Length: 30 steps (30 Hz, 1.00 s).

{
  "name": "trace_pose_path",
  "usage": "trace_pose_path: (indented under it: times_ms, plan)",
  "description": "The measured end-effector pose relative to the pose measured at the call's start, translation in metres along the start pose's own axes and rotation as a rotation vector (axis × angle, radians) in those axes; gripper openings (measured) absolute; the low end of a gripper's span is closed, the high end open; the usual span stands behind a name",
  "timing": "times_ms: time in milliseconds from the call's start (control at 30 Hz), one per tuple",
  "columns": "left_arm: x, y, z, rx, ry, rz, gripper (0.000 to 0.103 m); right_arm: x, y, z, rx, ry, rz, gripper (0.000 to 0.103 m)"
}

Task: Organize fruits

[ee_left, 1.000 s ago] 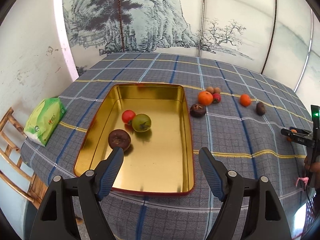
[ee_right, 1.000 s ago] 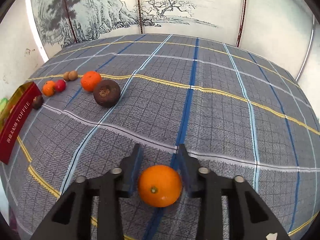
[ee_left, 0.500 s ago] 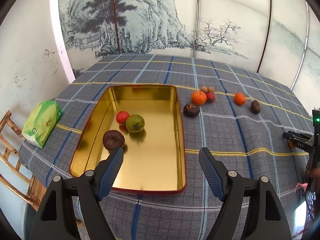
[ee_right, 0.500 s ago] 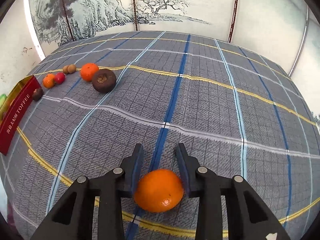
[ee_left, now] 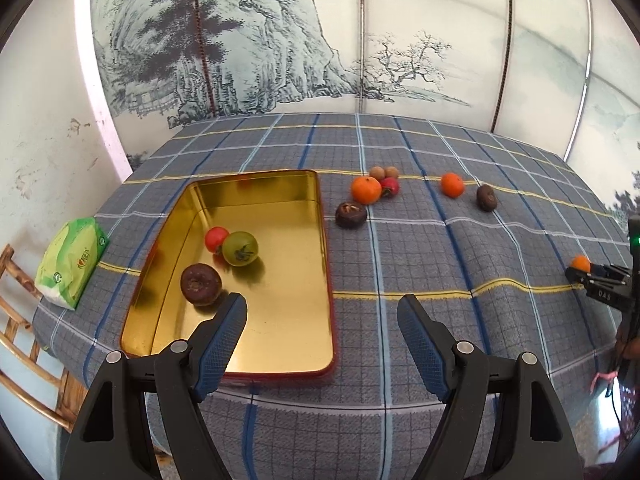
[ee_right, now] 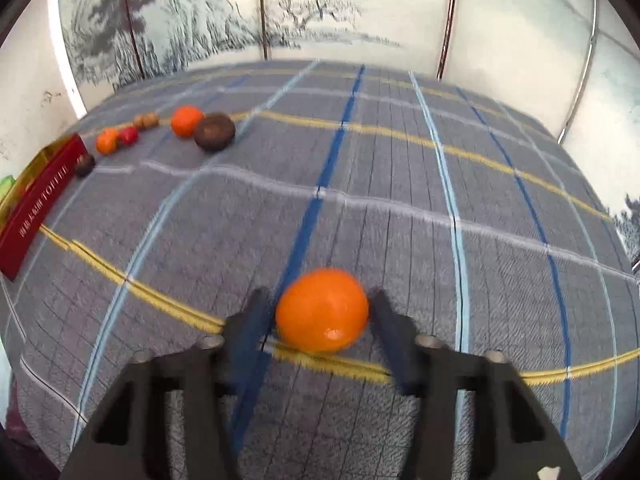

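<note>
A bench [ee_left: 400, 264] under grey plaid cloth stands before a painted landscape screen. At left of the left wrist view, the gold rectangular metal tin [ee_left: 280, 320] holds a small red tomato [ee_left: 216, 239], a green round fruit [ee_left: 240, 248] and a dark brown round fruit [ee_left: 201, 283]. The left gripper [ee_left: 322, 334] hangs empty, jaws spread. Loose fruit lies upper centre. In the right wrist view, the right gripper [ee_right: 320, 320] has its jaws around the orange mandarin [ee_right: 322, 315], lower centre; blur hides whether they touch. Judged step: securing it; next, carry to the tin.
</note>
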<state>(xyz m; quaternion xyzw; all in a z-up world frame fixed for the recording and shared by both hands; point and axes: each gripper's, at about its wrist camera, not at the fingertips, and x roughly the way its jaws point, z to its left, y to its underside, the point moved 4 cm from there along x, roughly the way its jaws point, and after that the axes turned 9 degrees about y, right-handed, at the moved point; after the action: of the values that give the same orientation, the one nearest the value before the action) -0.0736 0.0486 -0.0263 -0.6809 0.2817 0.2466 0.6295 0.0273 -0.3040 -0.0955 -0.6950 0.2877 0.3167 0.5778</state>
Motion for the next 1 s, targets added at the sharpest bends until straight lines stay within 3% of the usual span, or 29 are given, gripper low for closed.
trace_pose_path:
  times_ms: [133, 333, 533, 700, 833, 1000]
  plan:
    - [-0.007, 0.0, -0.003, 0.008, 0.013, -0.026, 0.078, -0.001, 0.002, 0.005, -0.005, -0.025, -0.005, 0.038]
    - [-0.018, 0.0, 0.009, -0.051, 0.031, -0.061, 0.078, -0.022, -0.017, 0.045, -0.035, -0.144, -0.053, 0.037]
    - [-0.032, 0.005, 0.026, -0.103, -0.014, -0.089, 0.078, -0.052, -0.05, 0.121, -0.149, -0.295, -0.13, 0.037]
    - [-0.036, 0.015, 0.048, -0.202, 0.024, -0.059, 0.078, -0.073, -0.082, 0.194, -0.246, -0.438, -0.175, 0.037]
    - [-0.038, 0.02, 0.058, -0.22, 0.004, -0.041, 0.078, -0.079, -0.101, 0.243, -0.305, -0.527, -0.183, 0.037]
    - [-0.044, 0.023, 0.076, -0.252, -0.026, -0.035, 0.079, -0.067, -0.115, 0.305, -0.384, -0.571, -0.151, 0.037]
